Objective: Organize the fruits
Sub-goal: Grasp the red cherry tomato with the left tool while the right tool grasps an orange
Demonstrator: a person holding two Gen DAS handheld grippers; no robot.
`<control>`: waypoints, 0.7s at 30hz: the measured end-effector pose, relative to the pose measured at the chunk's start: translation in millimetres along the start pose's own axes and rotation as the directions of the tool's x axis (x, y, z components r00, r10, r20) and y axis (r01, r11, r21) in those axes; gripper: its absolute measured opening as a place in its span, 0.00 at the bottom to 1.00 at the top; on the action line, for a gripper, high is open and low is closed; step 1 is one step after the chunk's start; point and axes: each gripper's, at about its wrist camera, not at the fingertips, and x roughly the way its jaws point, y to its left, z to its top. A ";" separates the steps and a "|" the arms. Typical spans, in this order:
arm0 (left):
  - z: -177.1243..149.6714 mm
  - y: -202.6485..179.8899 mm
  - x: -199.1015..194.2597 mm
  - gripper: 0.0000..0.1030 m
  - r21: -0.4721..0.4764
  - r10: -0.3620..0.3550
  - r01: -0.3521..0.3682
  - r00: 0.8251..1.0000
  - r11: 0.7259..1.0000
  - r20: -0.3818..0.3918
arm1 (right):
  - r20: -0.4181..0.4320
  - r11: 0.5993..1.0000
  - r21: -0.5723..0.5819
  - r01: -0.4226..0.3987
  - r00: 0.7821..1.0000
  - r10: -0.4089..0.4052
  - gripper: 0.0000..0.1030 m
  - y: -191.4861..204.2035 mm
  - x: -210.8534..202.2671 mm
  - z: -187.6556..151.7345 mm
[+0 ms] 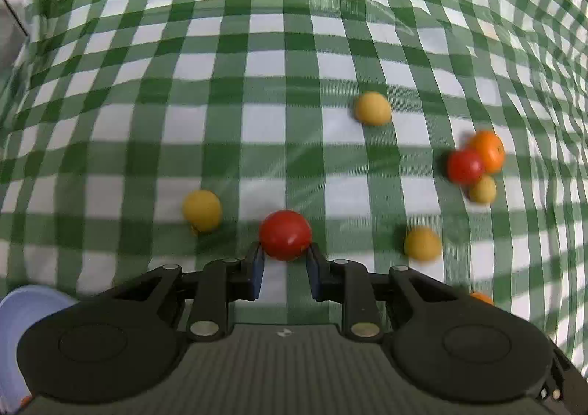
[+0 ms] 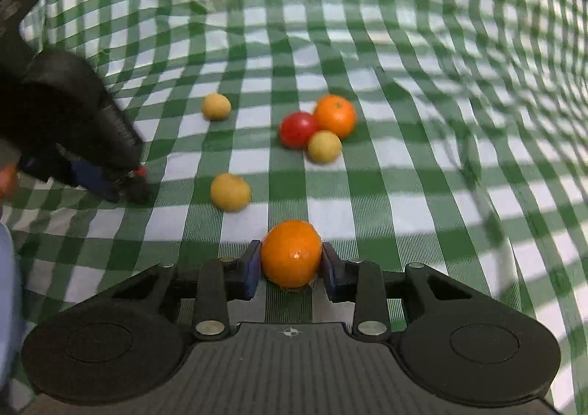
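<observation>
Grasp step, both sides. Left gripper (image 1: pixel 286 257) jaws clamp a red tomato (image 1: pixel 285 234); right gripper (image 2: pixel 290 262) jaws clamp an orange (image 2: pixel 291 252), both on the checked counter (image 1: pixel 257 84). Next we lift clear and sort.

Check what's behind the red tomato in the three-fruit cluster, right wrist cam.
Behind the red tomato sits an orange, touching it, on the checked cloth; a yellow fruit lies in front. The tomato hides the orange's lower left edge, and the cloth under the cluster is covered.
</observation>
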 end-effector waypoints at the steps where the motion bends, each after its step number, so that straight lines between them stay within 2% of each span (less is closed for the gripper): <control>1: -5.0 1.2 -4.0 0.26 0.006 -0.001 0.001 1.000 1.000 0.001 | -0.018 1.000 0.015 -0.007 1.000 0.008 0.34 -1.6 -3.9 -1.1; 8: -44.8 12.0 -37.8 0.25 0.052 -0.012 0.011 1.000 0.999 0.024 | -0.047 0.999 0.018 -0.039 0.998 0.040 0.34 2.5 -36.6 -12.0; 11: -62.7 20.5 -57.2 0.07 0.070 -0.022 0.019 0.999 0.997 0.042 | -0.050 0.999 0.003 -0.042 0.998 0.042 0.34 4.8 -50.6 -17.0; 16: -74.7 21.3 -77.9 0.07 0.083 -0.040 0.035 0.997 0.996 0.059 | -0.039 0.999 -0.011 -0.050 0.998 0.050 0.34 9.6 -70.6 -25.8; 21: -69.4 35.0 -66.5 0.08 0.043 -0.082 0.082 0.997 0.996 0.002 | -0.055 0.999 0.000 -0.037 0.998 0.037 0.34 10.5 -73.6 -38.7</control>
